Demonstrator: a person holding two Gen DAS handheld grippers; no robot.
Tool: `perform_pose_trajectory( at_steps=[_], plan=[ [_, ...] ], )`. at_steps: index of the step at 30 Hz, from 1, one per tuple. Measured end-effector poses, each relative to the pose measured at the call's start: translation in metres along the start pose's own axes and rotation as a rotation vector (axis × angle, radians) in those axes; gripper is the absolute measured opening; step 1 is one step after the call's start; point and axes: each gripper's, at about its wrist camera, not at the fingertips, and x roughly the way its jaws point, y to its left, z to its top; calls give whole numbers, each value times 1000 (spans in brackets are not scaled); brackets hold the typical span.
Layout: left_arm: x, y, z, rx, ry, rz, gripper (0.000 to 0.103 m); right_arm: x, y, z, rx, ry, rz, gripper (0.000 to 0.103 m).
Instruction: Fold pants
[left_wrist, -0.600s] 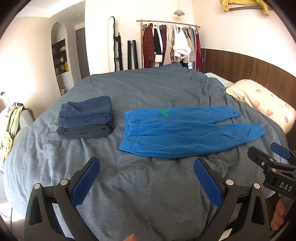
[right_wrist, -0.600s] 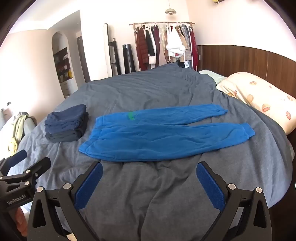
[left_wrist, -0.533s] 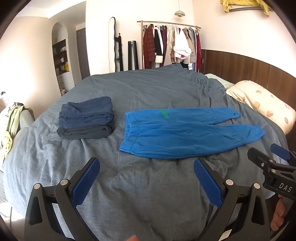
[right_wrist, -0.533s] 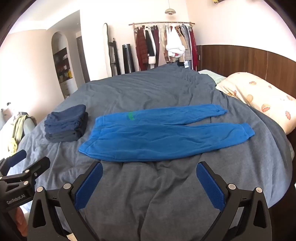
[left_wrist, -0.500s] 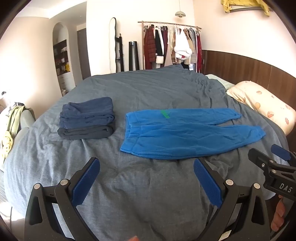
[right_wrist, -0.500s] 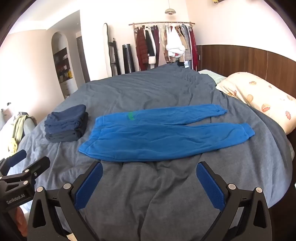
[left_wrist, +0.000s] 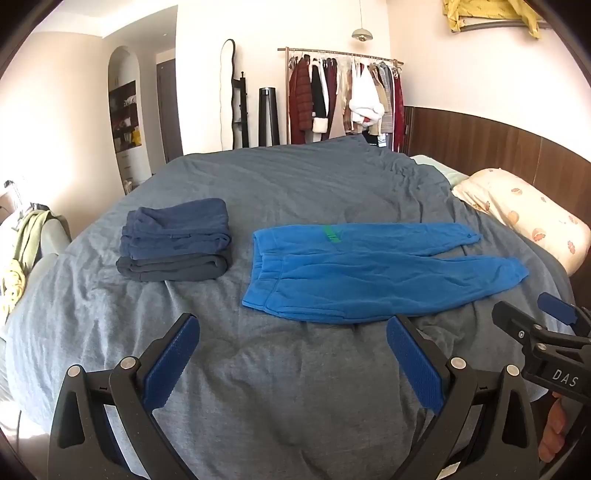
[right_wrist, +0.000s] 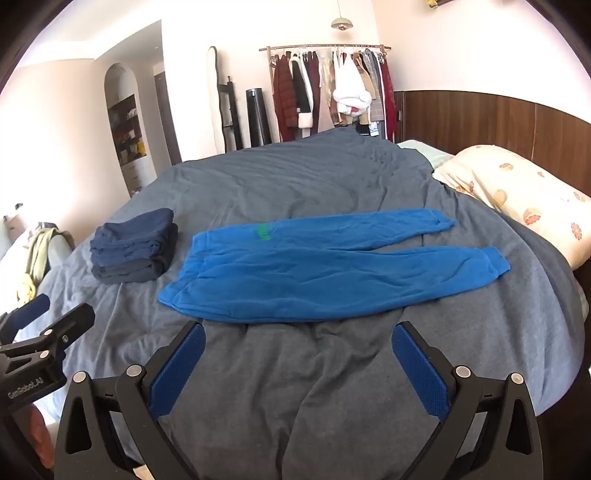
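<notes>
Bright blue pants (left_wrist: 369, 273) lie flat on the grey bed cover (left_wrist: 295, 387), waistband to the left, both legs stretched to the right; they also show in the right wrist view (right_wrist: 325, 273). My left gripper (left_wrist: 293, 356) is open and empty, hovering in front of the waistband end. My right gripper (right_wrist: 299, 362) is open and empty, in front of the pants' near edge. Each gripper shows at the edge of the other's view, the right one (left_wrist: 535, 325) and the left one (right_wrist: 51, 321).
A stack of folded dark blue and grey clothes (left_wrist: 175, 240) sits left of the pants. A floral pillow (left_wrist: 524, 214) lies at the right by the wooden headboard. A clothes rack (left_wrist: 343, 99) stands behind the bed. Yellow-green cloth (left_wrist: 22, 254) hangs at far left.
Both grippers stay open and nearly still; the views shift only slightly. The pants have not moved.
</notes>
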Motion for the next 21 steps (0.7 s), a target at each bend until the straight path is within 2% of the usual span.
perform_pose_trajectory(
  at_steps=[21],
  plan=[
    [-3,2,2,-4,-1,-11,103,0,4,-3,-6,2,6,102]
  ],
)
